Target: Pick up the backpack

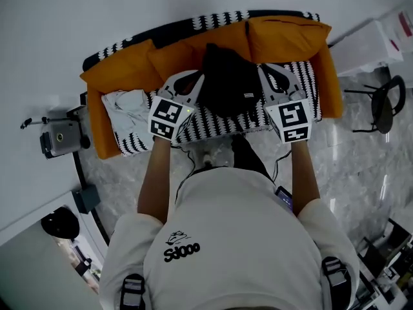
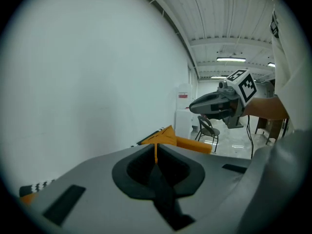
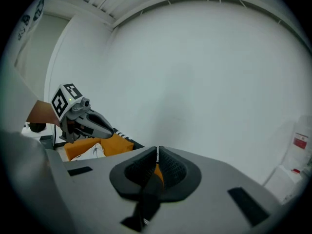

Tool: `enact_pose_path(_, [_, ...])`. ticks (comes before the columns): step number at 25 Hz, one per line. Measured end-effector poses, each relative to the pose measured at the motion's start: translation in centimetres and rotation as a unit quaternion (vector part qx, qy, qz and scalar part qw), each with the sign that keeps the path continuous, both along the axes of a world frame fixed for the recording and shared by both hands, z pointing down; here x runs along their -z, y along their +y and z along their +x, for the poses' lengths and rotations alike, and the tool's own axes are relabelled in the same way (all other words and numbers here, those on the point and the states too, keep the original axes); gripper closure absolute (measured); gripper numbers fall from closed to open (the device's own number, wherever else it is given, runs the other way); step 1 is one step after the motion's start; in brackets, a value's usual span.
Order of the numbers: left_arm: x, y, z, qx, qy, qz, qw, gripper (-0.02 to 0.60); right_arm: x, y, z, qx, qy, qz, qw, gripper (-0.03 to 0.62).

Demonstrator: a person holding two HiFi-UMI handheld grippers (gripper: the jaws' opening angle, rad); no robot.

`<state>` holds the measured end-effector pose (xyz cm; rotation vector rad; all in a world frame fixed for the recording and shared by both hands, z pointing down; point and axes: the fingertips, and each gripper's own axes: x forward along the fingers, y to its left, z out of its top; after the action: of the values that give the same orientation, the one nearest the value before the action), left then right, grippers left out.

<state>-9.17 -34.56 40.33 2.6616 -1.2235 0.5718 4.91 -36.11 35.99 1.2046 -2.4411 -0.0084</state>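
Note:
The black backpack [image 1: 226, 76] sits upright on the seat of an orange sofa [image 1: 287, 37] with a black-and-white patterned cover [image 1: 213, 123]. My left gripper [image 1: 195, 81] is close beside its left side and my right gripper [image 1: 267, 70] close beside its right side; I cannot tell whether either touches it. In the left gripper view the left gripper [image 2: 156, 155] is shut, with only a sliver of orange between the pads, and the right gripper [image 2: 214, 104] hangs at the right. The right gripper [image 3: 157, 161] is shut too, with the left gripper [image 3: 90, 123] at the left. The backpack is hidden in both gripper views.
A white cloth [image 1: 129, 108] lies on the sofa's left end. A white wall rises behind the sofa. A black chair [image 1: 386, 102] and a white cabinet [image 1: 368, 44] stand at the right, a small grey device [image 1: 61, 137] on the floor at the left.

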Motion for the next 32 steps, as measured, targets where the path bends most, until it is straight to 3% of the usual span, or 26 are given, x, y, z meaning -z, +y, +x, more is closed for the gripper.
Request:
enact_pose_path(4, [-4.0,-3.0,1.0,-0.002,0.012,-0.062,0.9980,0.554,-4.4,-4.3,1.2,0.008,-0.005,-0.039,0.999,0.558])
enact_pose_path(10, [-9.8,-7.4,1.0,0.028,-0.008,-0.117,0.9927,0.554,-10.4,-9.4,2.6,0.032,-0.016,-0.092,0.995,0.557])
enact_pose_path(15, [-12.9,-11.0,1.8,0.043,-0.017,-0.143,0.9886,0.552,-13.4,-13.0,3.8,0.050,-0.033,-0.107,0.992,0.557])
enact_pose_path(21, [-16.9,-12.8,2.1,0.057,0.015,-0.184,0.9811,0.535,-17.2,-14.8,3.2,0.096,-0.036,-0.127,0.987,0.548])
enact_pose_path(23, [-18.8,-12.7,2.1,0.058,0.016,-0.203,0.9774,0.460,-18.5,-15.2,3.1,0.104,-0.037,-0.140,0.984,0.484])
enact_pose_path(28, [-23.4,-12.3,2.0,0.072,0.032,-0.245,0.9664,0.425,-21.8,-16.0,2.8,0.122,-0.022,-0.168,0.978,0.433])
enact_pose_path(32, [-25.9,-12.2,2.5,0.067,0.060,-0.277,0.9565,0.402,-24.6,-16.1,2.8,0.131,-0.031,-0.217,0.967,0.391])
